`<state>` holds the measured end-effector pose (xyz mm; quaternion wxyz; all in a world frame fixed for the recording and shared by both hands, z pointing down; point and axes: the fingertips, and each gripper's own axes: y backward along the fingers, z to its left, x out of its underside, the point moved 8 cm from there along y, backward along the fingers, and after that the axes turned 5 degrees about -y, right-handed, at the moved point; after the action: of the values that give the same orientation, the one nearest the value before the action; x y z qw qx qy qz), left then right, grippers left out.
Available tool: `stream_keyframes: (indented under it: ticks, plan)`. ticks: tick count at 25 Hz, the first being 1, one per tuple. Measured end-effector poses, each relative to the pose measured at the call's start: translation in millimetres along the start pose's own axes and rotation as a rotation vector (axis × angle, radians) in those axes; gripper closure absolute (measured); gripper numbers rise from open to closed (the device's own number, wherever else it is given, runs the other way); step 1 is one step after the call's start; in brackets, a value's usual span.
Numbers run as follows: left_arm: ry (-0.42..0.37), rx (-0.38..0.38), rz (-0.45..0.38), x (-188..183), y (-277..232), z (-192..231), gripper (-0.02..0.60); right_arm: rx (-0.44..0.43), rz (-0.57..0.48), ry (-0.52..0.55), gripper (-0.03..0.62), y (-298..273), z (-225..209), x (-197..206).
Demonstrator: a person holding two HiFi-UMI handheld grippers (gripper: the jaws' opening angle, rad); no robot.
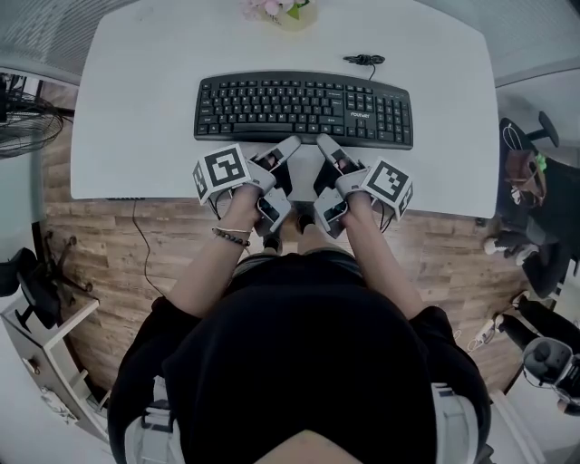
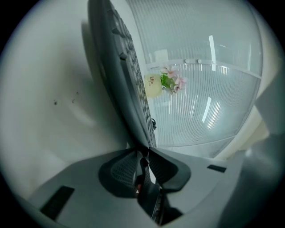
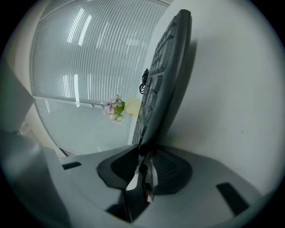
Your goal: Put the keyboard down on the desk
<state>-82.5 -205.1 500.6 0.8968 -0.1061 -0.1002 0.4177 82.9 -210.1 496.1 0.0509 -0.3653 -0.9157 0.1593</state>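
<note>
A black keyboard (image 1: 304, 109) lies flat on the white desk (image 1: 127, 118), its long side across my view. My left gripper (image 1: 290, 145) and right gripper (image 1: 324, 142) reach side by side to the middle of its near edge. In the left gripper view the keyboard (image 2: 122, 80) runs away from the jaws, and its edge sits at the tips of the left gripper (image 2: 143, 153). A gap shows between the pads, so the jaws look open. The right gripper (image 3: 144, 153) stands the same way, open around the edge of the keyboard (image 3: 167, 75).
A small vase of pink flowers (image 1: 281, 11) stands at the desk's far edge, and a coiled black cable (image 1: 364, 61) lies behind the keyboard. A fan (image 1: 18, 109) stands at the left. Bags and chair bases (image 1: 535, 208) crowd the wooden floor at the right.
</note>
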Motion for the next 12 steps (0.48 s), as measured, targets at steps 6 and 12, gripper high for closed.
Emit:
stream_keyframes:
  ticks: [6, 12]
  plan:
    - [-0.009, -0.012, 0.017, -1.4, 0.3, 0.3, 0.503, 0.030, 0.084, 0.065, 0.490, 0.1, 3.7, 0.6]
    - [-0.007, -0.058, 0.026, -1.6, -2.0, 0.6, 0.503, 0.040, 0.129, 0.083, 0.572, 2.3, -1.5, 6.6]
